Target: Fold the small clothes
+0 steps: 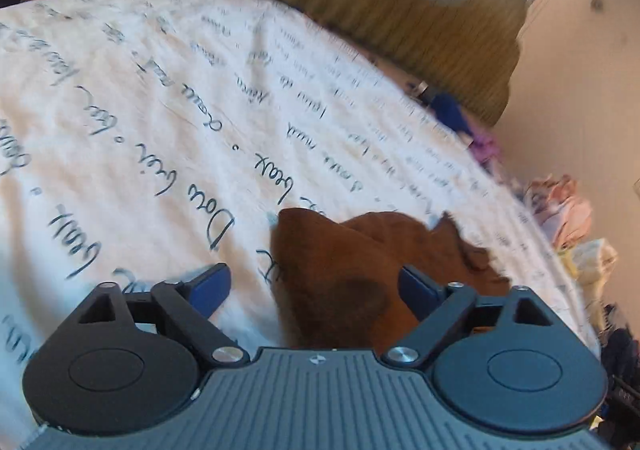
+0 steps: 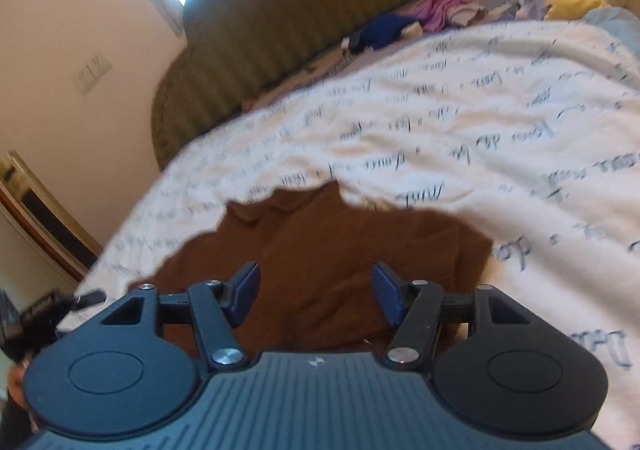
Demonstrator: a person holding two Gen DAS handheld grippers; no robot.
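Both tools spread wide, holding nothing. The brown shirt (image 2: pixel 320 250) lies crumpled on the script-printed bedspread (image 2: pixel 480 138), dead ahead of the right tool (image 2: pixel 316 292), collar end away. From the left tool (image 1: pixel 316 292) it sits right of centre, so right looks nearer.

Both wrist views low over the bedspread (image 1: pixel 160 98), headboard-facing, brown garment (image 2: pixel 320 250) shared.
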